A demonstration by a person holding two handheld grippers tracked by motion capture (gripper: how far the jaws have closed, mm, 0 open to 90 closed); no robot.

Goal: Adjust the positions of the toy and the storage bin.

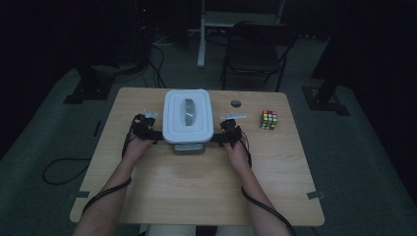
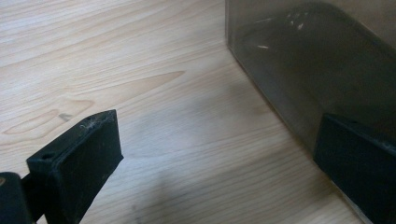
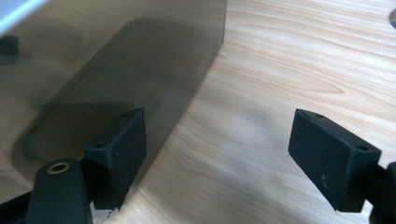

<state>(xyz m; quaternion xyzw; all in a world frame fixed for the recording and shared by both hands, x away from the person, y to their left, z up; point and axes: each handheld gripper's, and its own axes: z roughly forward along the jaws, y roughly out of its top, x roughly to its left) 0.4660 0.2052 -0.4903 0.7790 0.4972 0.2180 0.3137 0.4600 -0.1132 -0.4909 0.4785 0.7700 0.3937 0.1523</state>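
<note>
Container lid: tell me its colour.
White, with a grey handle recess; the lid shows best in the high view.

A dark chair [image 1: 255,49] stands on dim grey floor [image 1: 344,147].

No legible text, label, brand, number or sign anywhere: none on the white-lidded container [image 1: 188,120] between the tongs, none on the colour cube [image 1: 268,119] beyond the right tongs.
</note>
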